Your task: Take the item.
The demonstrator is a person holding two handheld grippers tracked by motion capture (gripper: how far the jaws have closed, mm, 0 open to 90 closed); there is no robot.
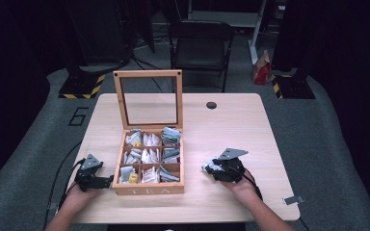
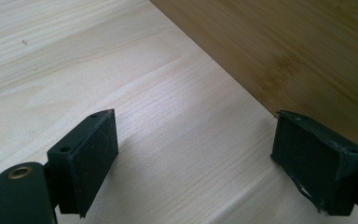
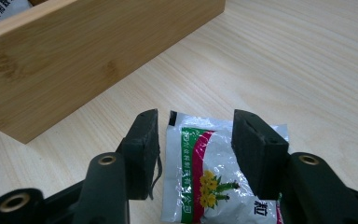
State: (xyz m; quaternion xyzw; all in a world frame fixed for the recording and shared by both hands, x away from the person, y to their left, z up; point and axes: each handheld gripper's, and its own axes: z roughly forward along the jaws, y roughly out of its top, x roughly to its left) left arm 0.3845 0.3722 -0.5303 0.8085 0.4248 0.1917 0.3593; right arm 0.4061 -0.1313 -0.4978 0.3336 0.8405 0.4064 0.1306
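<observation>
Nine compartments of sachets fill the open wooden tea box (image 1: 148,185) at table (image 1: 231,125) centre, its glass lid (image 1: 148,98) upright at twelve o'clock. At the box's nine o'clock, the left gripper (image 1: 107,182) rests spread wide, empty, nearly touching the wall. At three o'clock, the right gripper (image 3: 195,140), jaws parted, straddles a silvery sachet (image 3: 209,179) lying flat on the tabletop.

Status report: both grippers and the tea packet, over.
Left gripper open, empty, beside tea box. Right gripper open, straddling packet lying on table. Nothing in the way.
</observation>
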